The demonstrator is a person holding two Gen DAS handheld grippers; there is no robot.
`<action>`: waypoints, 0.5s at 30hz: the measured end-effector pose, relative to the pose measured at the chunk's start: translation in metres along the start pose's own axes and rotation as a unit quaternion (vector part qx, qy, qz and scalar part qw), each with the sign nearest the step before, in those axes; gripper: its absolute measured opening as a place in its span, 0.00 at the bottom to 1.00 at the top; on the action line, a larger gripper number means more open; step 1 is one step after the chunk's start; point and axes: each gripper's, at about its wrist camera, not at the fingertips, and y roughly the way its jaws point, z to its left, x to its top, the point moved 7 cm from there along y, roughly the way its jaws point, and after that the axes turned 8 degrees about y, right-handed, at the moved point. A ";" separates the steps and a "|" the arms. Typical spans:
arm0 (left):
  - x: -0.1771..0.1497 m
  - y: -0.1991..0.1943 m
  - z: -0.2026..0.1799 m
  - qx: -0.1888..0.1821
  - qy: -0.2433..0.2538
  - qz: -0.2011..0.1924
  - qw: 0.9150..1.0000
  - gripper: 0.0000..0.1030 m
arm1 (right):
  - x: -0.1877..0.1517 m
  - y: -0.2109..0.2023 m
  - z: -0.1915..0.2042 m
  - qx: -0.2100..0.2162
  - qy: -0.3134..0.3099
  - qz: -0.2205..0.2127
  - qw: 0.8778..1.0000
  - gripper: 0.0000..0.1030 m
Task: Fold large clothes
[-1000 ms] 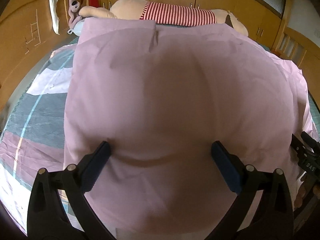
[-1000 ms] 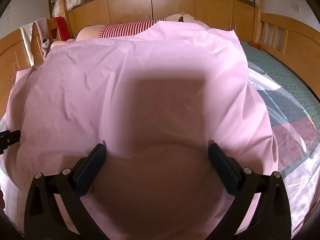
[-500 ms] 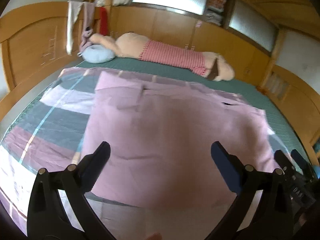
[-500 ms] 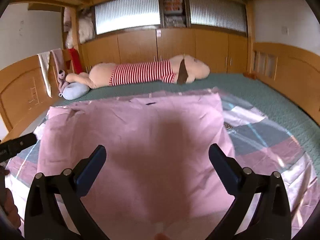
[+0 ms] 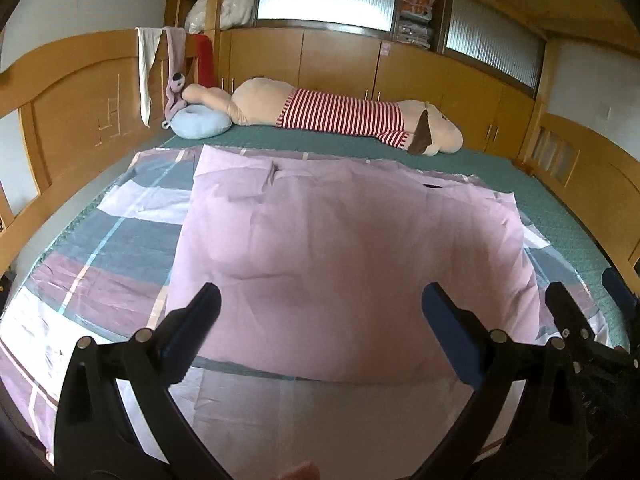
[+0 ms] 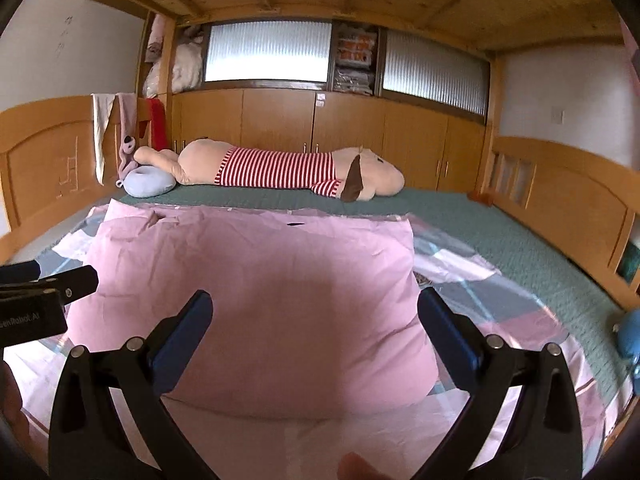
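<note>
Pulling back, I saw the pink sheet [image 5: 352, 248], which had filled both lenses a second before, lying folded flat on the patterned bedspread [image 5: 104, 248]. Left gripper [image 5: 320, 320] and right gripper [image 6: 314, 324] hung wide open, empty. Fold laid, I judged.

Pink sheet [image 6: 256, 280] beyond spread tool [image 6: 314, 322]

Pink sheet [image 5: 344, 248]: matt cloth, lightly creased. Headboard [image 5: 80, 120]: smooth lacquered wood. Gripper fingers [image 6: 176, 336]: matt black plastic w/ blue pads.
</note>
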 end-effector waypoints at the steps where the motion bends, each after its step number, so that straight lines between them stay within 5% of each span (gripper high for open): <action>1: 0.000 -0.001 0.000 -0.003 0.001 -0.002 1.000 0.98 | 0.000 -0.001 0.001 -0.001 -0.002 -0.002 1.000 0.99; 15: -0.002 -0.003 0.002 0.009 0.017 0.001 1.000 0.98 | -0.005 0.006 0.004 0.003 0.000 0.012 1.000 0.99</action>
